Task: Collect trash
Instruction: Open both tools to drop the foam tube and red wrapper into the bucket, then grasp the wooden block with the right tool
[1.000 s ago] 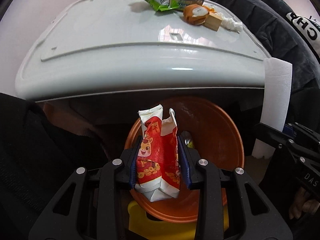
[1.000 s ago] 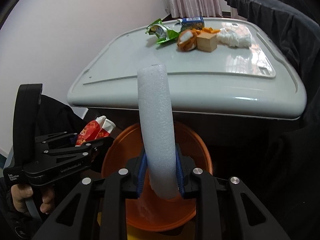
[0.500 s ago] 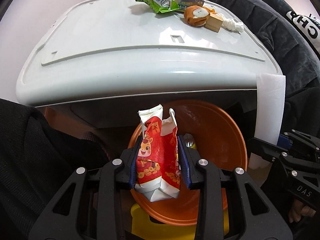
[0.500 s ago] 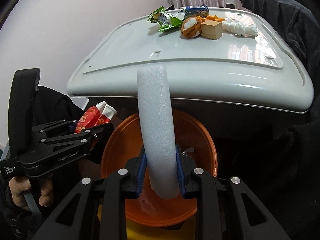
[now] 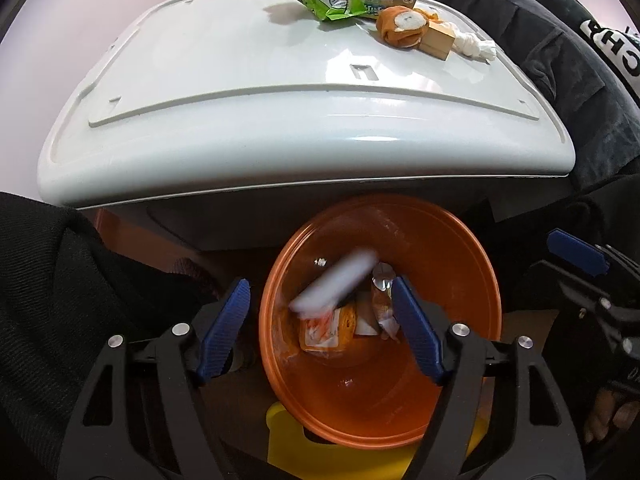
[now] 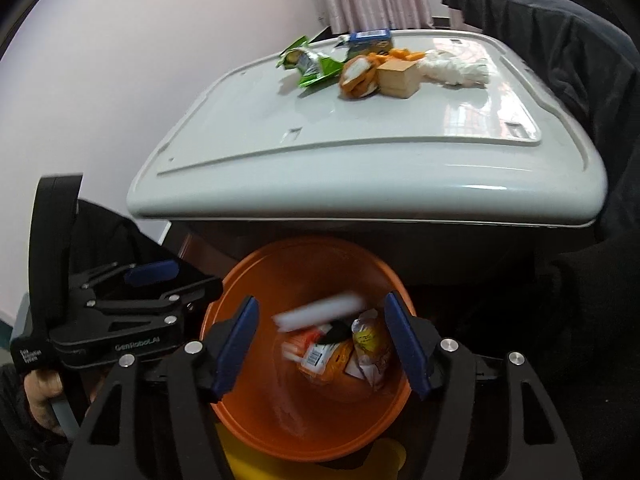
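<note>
Left gripper point(image 5: 322, 328) and right gripper point(image 6: 326, 350): black angular frames, silver screws, ribbed blue pads on fingers point(image 5: 226, 326). White "GenRoboAI" lettering on left body. Bare-skinned hand point(image 6: 42, 394), black sleeve point(image 5: 60, 280).

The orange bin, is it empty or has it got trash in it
Not empty: the orange bin holds wrappers at its bottom and a blurred white foam piece.

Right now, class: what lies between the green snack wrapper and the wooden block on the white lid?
An orange-and-white plush toy lies between them, touching the block, in both views.
</note>
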{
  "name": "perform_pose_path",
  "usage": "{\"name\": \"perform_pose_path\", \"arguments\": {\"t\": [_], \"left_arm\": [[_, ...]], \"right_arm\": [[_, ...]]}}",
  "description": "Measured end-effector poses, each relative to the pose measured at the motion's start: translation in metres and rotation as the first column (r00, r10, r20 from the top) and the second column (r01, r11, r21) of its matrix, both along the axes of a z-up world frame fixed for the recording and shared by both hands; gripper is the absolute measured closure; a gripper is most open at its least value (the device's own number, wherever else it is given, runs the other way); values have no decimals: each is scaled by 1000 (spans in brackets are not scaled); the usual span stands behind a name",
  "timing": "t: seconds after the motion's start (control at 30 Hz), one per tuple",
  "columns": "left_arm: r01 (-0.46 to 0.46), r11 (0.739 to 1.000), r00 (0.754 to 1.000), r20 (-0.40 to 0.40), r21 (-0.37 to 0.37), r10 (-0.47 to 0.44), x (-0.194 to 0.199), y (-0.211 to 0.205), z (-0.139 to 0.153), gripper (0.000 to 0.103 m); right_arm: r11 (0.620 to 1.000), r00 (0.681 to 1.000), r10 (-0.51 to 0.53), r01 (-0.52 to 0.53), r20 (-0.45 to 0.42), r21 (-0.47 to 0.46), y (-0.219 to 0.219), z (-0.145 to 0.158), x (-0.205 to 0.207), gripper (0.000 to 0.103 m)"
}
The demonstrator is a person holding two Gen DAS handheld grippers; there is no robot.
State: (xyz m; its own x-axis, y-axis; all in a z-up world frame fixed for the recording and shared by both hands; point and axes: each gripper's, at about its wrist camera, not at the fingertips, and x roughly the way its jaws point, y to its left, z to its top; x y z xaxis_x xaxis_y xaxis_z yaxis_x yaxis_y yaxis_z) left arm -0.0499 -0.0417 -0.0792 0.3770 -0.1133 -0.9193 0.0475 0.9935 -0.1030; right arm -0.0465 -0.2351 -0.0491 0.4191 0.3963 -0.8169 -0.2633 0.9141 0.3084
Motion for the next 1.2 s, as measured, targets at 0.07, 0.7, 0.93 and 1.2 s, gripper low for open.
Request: {"name": "perform_pose_path", "arguments": {"t": [0.07,0.7,0.93,1.2], "left_arm": [[0,1000,1000,1,2,0,0,0,0,31],[-15,998,998,55,-64,18,1,9,22,31],[-8,997,991,134,-80,18,29,12,47,25],[-25,997,973,226,-71,40,49,11,53,25]], "right_arm": [[1000,1000,-5,5,-3,3,-1,-1,1,39],[997,997,-48,51,-52,58,-10,2,27,34],[998,997,-69,69,36,-2,-21,31,106,28],[985,996,70,-59,63,-161,-10,30,207,28]]}}
